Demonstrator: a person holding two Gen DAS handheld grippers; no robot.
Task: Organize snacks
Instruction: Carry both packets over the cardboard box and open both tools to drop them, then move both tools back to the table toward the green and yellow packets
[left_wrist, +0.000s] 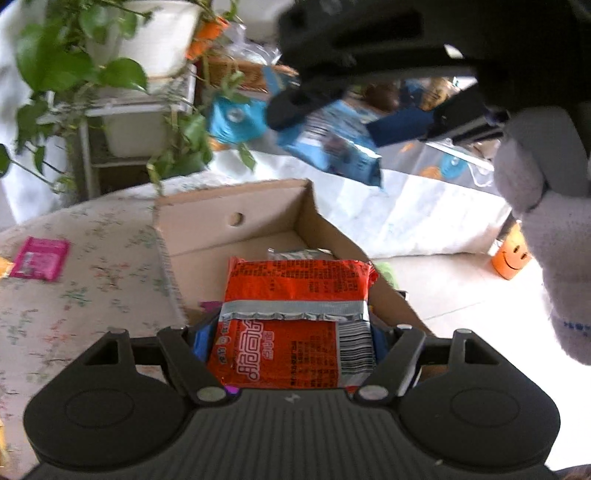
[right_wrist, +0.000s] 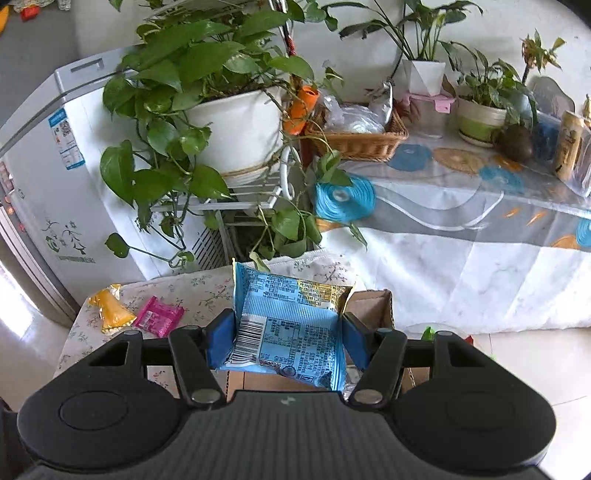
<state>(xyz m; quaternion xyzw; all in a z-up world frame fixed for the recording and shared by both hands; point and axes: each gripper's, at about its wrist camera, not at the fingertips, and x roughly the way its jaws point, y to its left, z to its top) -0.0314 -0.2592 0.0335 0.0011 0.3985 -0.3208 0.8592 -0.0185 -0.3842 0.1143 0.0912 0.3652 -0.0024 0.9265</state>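
My left gripper (left_wrist: 288, 343) is shut on a red-orange snack packet (left_wrist: 295, 317) and holds it over the open cardboard box (left_wrist: 229, 218). A silver packet (left_wrist: 295, 254) lies inside the box behind it. My right gripper (right_wrist: 286, 339) is shut on a light blue snack packet (right_wrist: 288, 328), held above the box (right_wrist: 369, 302). In the left wrist view the right gripper (left_wrist: 354, 122) hangs high above the box with the blue packet (left_wrist: 332, 147). A pink packet (left_wrist: 38, 258) lies on the floral tablecloth, also in the right wrist view (right_wrist: 159, 315), beside a yellow packet (right_wrist: 110, 310).
A large potted plant (right_wrist: 221, 122) on a white stand rises behind the small table (right_wrist: 192, 288). A long table (right_wrist: 461, 206) with a wicker basket (right_wrist: 358, 140), pots and a can stands to the right. An orange smiley cup (left_wrist: 511, 258) sits on the tiled floor.
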